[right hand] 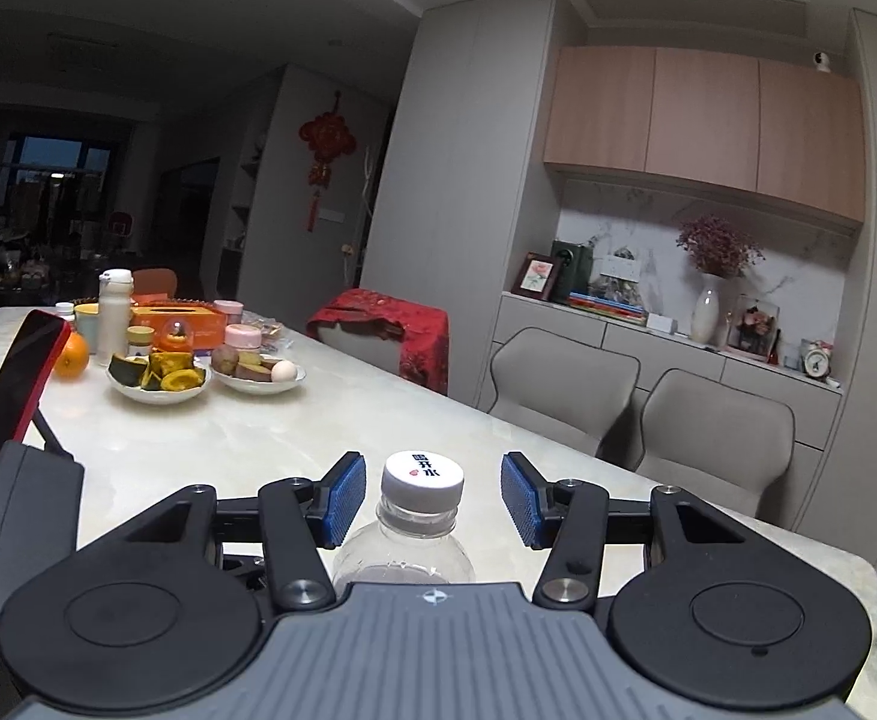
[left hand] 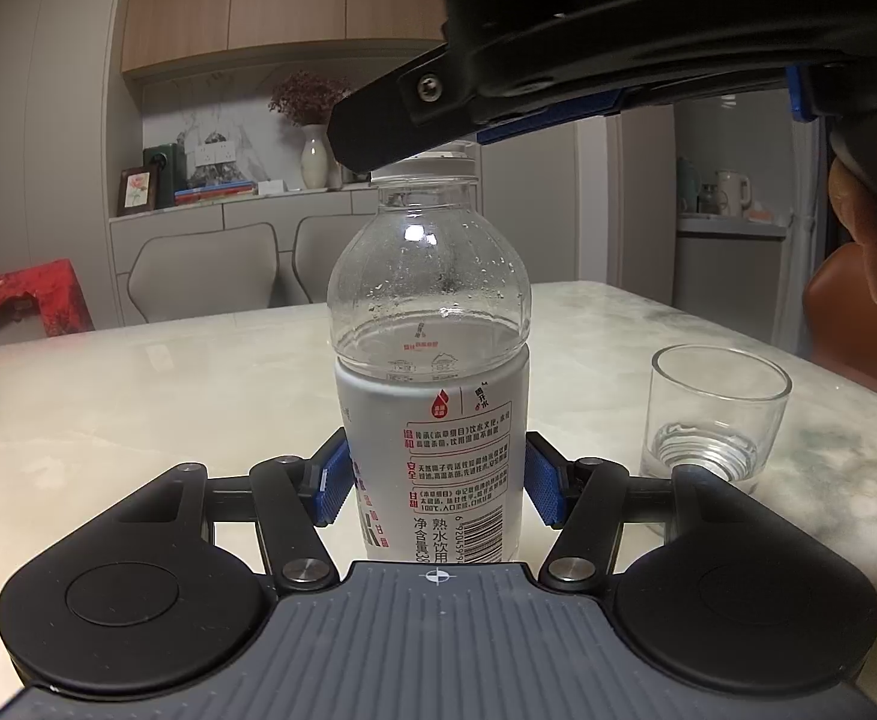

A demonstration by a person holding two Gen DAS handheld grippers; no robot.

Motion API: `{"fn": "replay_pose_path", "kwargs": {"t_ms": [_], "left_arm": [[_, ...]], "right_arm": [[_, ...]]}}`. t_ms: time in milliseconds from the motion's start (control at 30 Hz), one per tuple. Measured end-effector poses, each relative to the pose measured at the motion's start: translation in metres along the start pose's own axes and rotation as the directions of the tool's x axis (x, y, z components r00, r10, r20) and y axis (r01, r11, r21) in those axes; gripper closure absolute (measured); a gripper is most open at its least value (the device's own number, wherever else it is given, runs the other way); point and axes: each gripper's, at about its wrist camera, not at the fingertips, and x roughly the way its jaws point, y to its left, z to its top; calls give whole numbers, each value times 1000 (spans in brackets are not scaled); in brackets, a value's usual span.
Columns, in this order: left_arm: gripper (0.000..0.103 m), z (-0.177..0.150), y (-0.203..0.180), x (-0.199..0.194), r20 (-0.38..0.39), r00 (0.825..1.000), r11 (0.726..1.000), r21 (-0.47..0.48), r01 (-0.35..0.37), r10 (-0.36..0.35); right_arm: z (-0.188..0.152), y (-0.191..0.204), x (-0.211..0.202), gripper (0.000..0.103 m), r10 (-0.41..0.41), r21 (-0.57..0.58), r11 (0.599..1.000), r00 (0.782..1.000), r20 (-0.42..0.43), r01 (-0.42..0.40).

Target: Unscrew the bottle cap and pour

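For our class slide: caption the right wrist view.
Open right gripper straddles the white cap of the water bottle, pads not yet touching.

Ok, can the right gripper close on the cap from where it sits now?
Probably yes: the right gripper is open with the cap between its pads, nothing between them, and the left gripper steadies the bottle.

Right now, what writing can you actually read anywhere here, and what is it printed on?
"熟水饮用", "净含量38" (cut off): bottle label.
"温和", "安全", "甘甜": red tags on the same label; the small print beside them is too fine to read.
Barcode digits: partly hidden.
"开水": bottle cap; its first character is blurred.
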Motion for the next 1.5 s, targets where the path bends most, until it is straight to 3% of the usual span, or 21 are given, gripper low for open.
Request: {"fn": "replay_pose_path", "kwargs": {"t_ms": [233, 467, 600, 767, 933, 1233, 1333, 1500], "left_arm": [[45, 3, 0, 1, -3, 1000, 1000, -1, 2, -2], [45, 8, 3, 7, -5, 1000, 1000, -3, 2, -2], [45, 9, 6, 10, -5, 1000, 1000, -4, 2, -2], [45, 10, 7, 12, -5, 1000, 1000, -2, 1, -1], [45, 10, 8, 13, -4, 1000, 1000, 0, 3, -3], [45, 8, 7, 14, -4, 1000, 1000, -2, 3, -3], [45, 7, 7, 13, -4, 1000, 1000, 0, 4, -4], [45, 7, 8, 12, -2, 1000, 1000, 5, 4, -4]], "right_arm": [[0, 3, 2, 71, 24, -5, 1000, 1000, -9, -24], [3, 4, 2, 71, 50, -24, 998, 999, -22, -50], [10, -8, 6, 71, 131, -34, 991, 990, -49, -133], [15, -31, 10, 71, 280, -24, 959, 957, -75, -282], [24, -54, 19, 71, 431, -2, 901, 895, -116, -434], [34, -73, 32, 71, 594, -51, 795, 792, -145, -605], [35, -76, 32, 71, 610, -64, 780, 779, -146, -622], [34, -69, 22, 71, 573, -103, 803, 807, -144, -588]]}}
